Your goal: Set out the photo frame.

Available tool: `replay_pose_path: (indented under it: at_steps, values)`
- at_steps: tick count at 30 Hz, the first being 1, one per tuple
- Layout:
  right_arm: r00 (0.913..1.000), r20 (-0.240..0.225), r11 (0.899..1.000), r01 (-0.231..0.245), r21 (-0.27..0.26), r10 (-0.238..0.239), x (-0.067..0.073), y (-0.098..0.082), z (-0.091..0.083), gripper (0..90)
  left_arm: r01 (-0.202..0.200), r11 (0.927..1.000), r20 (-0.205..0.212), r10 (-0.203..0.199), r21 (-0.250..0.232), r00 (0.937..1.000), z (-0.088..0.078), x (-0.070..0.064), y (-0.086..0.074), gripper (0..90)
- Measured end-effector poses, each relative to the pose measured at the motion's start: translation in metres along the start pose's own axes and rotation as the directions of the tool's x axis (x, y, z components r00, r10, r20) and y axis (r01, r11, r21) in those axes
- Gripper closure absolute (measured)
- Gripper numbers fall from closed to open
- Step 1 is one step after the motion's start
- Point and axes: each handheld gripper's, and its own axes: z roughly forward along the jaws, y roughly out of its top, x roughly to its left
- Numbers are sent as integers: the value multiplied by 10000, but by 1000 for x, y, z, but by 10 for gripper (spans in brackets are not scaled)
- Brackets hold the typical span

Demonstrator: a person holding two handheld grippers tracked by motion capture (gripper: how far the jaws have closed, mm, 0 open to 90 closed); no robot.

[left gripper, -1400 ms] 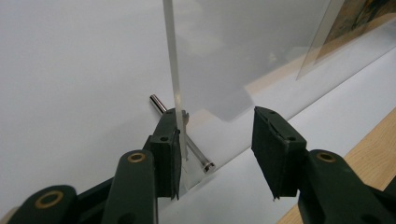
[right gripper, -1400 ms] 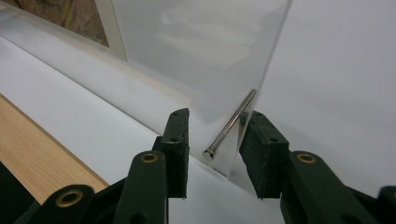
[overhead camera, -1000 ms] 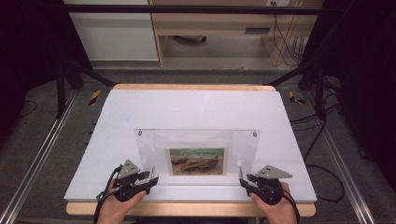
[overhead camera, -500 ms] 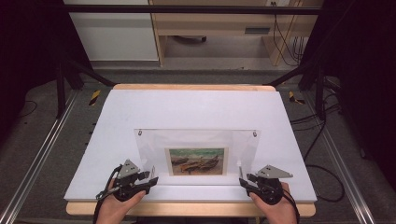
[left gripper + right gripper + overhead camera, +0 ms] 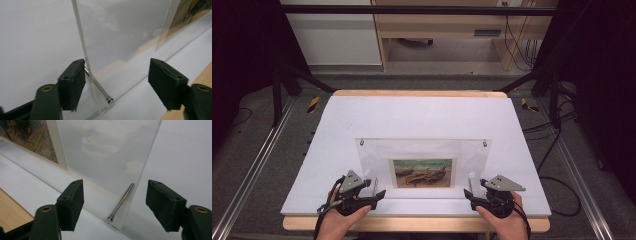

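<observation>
A clear acrylic picture frame (image 5: 422,150) stands upright on the white board (image 5: 422,115), with a boat painting (image 5: 422,173) low in its middle. My left gripper (image 5: 374,189) sits at its lower left corner. Its jaws have just been opening and stand apart around the pane's edge (image 5: 82,47) and a metal pin (image 5: 100,88); one pad is close against the edge, the other well clear. My right gripper (image 5: 472,186) sits at the lower right corner. Its jaws have just been opening too, and the corner pin (image 5: 121,202) lies between them untouched.
The board lies on a wooden table whose front edge (image 5: 412,224) runs just under both hands. Black stand legs (image 5: 287,75) and cables (image 5: 557,140) flank the table. A wooden cabinet (image 5: 437,30) stands behind it.
Both grippers' jaws look spread a little wider at the frame's lower corners. The hands and the frame have kept their places.
</observation>
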Motion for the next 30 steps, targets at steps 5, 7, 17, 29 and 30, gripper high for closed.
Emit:
replay_pose_path:
  at_steps: [5, 7, 17, 29, 30]
  values:
    - [9988, 308, 9988, 382, -299, -373, 4, 2, 3, 164, -45, 9986, -8, 45, -532, 10000, 0, -2, 4, 170]
    - [9981, 405, 9975, 494, -496, -474, 4, 4, 4, 136, -61, 9983, 38, 64, -578, 10000, 1, -2, 4, 134]
    - [9956, 695, 9862, 733, -1482, -636, 8, 12, 2, 60, -222, 9939, 167, 242, -1084, 9996, 2, -4, 8, 40]
    - [9908, 1204, 9678, 887, -2356, -614, 11, 18, -15, 58, -575, 9635, -276, 521, -2614, 9983, -27, 4, 12, 33]
    - [9898, 1285, 9663, 914, -2407, -616, 10, 18, -17, 58, -543, 9620, -320, 475, -2677, 9984, -29, 5, 12, 33]
